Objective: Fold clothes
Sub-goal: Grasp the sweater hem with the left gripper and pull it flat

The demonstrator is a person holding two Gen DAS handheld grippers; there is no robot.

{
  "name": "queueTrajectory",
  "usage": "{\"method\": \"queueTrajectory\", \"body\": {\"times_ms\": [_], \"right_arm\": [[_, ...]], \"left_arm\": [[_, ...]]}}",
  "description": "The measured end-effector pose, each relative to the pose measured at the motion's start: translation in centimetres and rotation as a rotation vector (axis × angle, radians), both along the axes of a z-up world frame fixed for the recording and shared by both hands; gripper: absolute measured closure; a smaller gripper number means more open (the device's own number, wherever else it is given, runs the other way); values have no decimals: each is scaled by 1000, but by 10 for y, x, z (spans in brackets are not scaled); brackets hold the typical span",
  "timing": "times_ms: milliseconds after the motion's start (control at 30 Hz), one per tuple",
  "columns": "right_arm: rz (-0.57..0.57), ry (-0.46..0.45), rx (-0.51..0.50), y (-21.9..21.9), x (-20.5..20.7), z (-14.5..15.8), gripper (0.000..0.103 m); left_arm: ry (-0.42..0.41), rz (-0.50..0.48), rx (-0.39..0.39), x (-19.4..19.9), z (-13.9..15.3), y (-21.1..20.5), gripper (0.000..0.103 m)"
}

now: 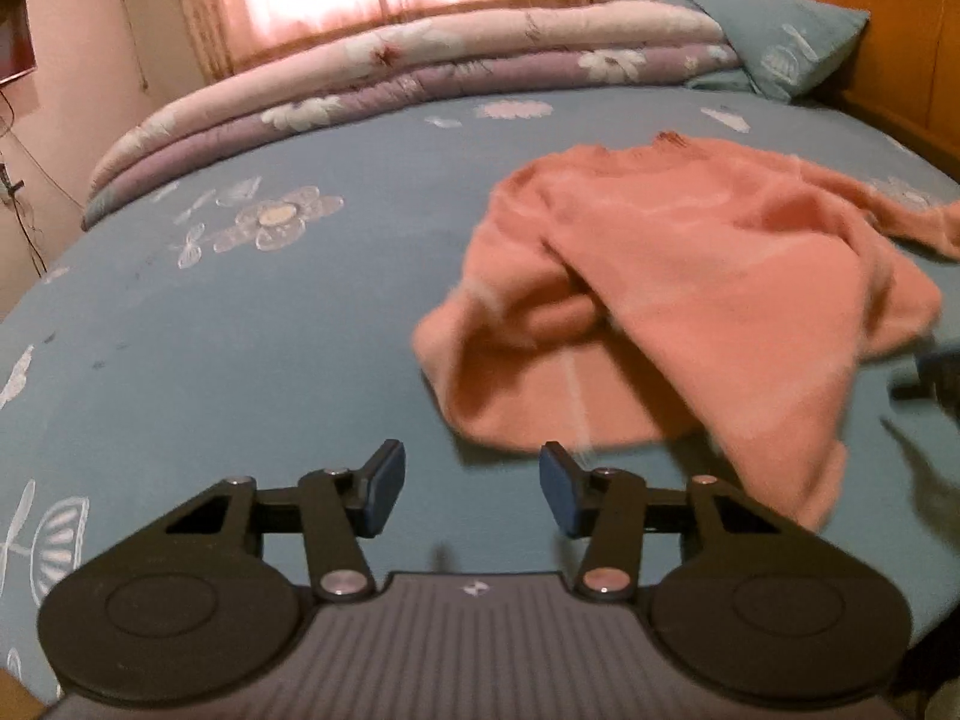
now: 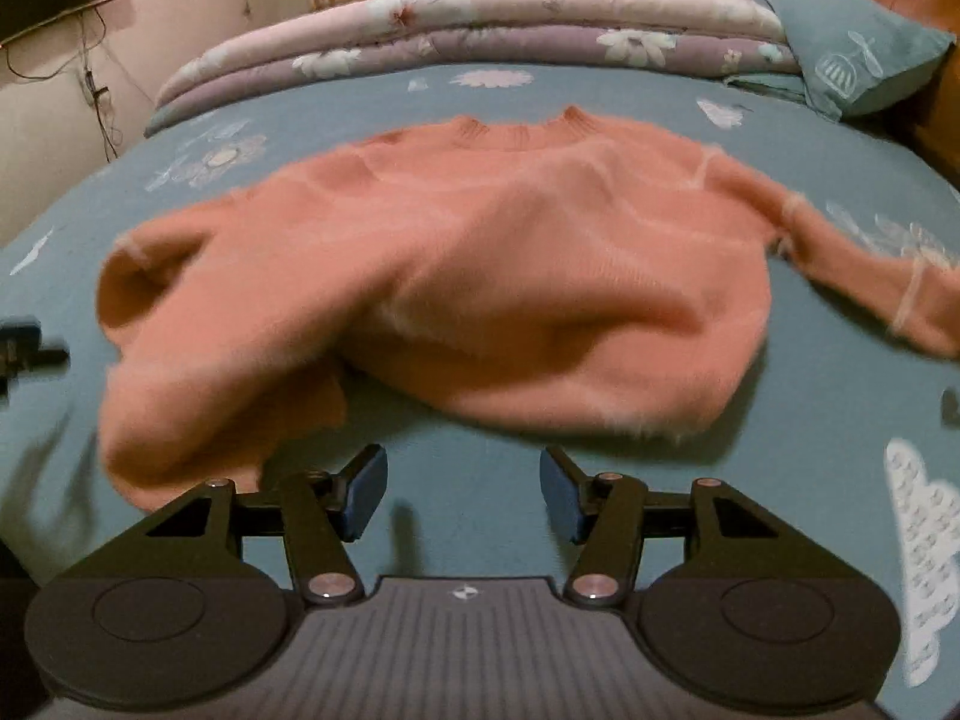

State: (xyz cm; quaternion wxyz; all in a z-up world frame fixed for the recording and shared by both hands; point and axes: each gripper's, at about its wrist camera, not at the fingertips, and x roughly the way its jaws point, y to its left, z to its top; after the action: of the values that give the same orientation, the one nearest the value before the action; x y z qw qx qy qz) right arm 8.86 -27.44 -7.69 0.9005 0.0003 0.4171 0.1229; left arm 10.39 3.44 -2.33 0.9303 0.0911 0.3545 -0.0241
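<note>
A salmon-pink fuzzy sweater (image 2: 510, 252) lies rumpled on the blue bedsheet (image 2: 480, 480), collar toward the far side, its left sleeve doubled over the body and its right sleeve stretched out to the right. In the left wrist view the sweater (image 1: 690, 300) lies ahead and to the right. My left gripper (image 1: 471, 489) hovers over bare sheet just short of the sweater's near hem, open with nothing between its blue pads. My right gripper (image 2: 462, 489) is also open and empty, just in front of the sweater's near edge. The right gripper's tip (image 1: 924, 372) shows dark at the right edge of the left wrist view.
A folded floral quilt (image 1: 390, 78) runs along the far side of the bed below a curtained window. A blue pillow (image 1: 774, 36) rests at the far right against a wooden headboard (image 1: 900, 66). Cables hang on the left wall. The left gripper's tip (image 2: 24, 342) appears at the left edge of the right wrist view.
</note>
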Motion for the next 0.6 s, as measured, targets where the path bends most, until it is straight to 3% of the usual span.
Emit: {"method": "queueTrajectory", "body": {"times_ms": [167,300,400,433,600], "right_arm": [[38,-44,-49,1,-4,5,33],[45,-33,-44,1,-8,4,33],[54,-34,-42,3,-9,4,33],[57,-34,-43,4,-9,4,33],[52,-31,-46,6,-7,2,33]], "left_arm": [[-44,38,-13,33,-8,0,54],[0,59,-30,48,-29,-3,54],[-26,84,-46,54,-39,1,83],[-33,103,-42,55,-40,2,98],[-70,143,-49,60,-28,12,101]]}}
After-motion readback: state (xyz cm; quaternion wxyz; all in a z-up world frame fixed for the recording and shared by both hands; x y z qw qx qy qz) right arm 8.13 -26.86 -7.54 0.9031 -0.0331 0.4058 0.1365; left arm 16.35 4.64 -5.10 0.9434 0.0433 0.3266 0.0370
